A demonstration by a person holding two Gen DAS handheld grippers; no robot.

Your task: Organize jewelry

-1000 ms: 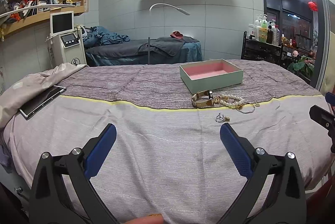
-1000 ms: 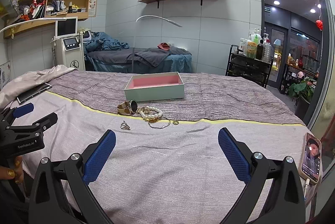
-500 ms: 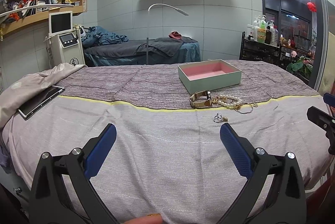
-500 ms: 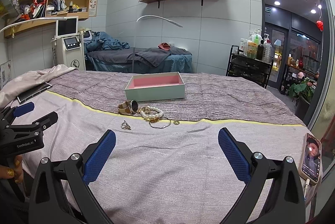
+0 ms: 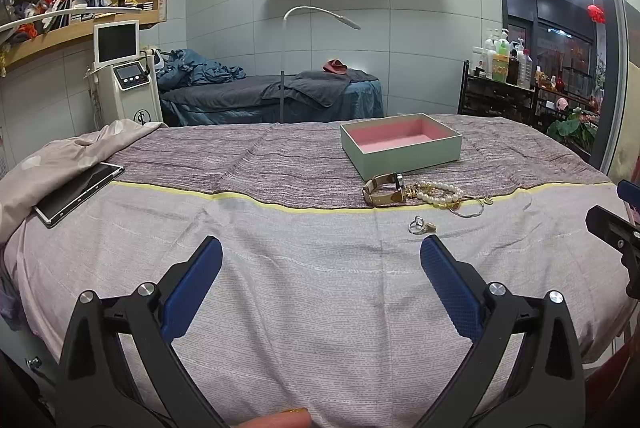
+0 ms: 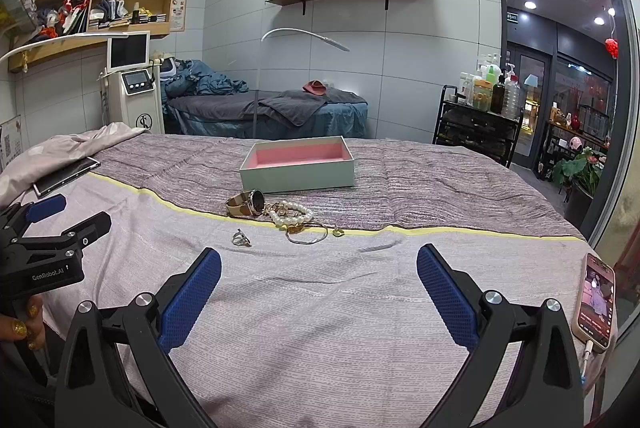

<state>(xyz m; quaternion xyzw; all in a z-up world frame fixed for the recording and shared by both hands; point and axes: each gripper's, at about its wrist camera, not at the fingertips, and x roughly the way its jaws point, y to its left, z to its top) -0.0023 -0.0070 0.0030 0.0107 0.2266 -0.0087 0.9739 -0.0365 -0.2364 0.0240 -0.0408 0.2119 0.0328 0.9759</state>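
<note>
A pale green box (image 5: 402,146) (image 6: 298,168) with a pink lining stands open on the bed. In front of it lie a gold watch (image 5: 384,190) (image 6: 246,205), a pearl bracelet (image 5: 440,193) (image 6: 291,213), a thin bangle (image 5: 466,211) (image 6: 306,237) and a silver ring (image 5: 419,226) (image 6: 240,238). My left gripper (image 5: 320,270) hovers open over the near cover, short of the ring. My right gripper (image 6: 318,274) is open too, near the bed's front edge, nothing between its fingers.
A tablet (image 5: 78,194) (image 6: 66,177) lies at the bed's left edge by a rumpled blanket (image 5: 72,148). A phone (image 6: 596,306) on a cable rests at the right edge. Another bed (image 6: 272,116), a machine (image 5: 124,84) and a bottle cart (image 6: 478,132) stand behind.
Both grippers have hardly moved; the left view has drifted slightly, with the box and jewelry a little lower left. Both stay open.
</note>
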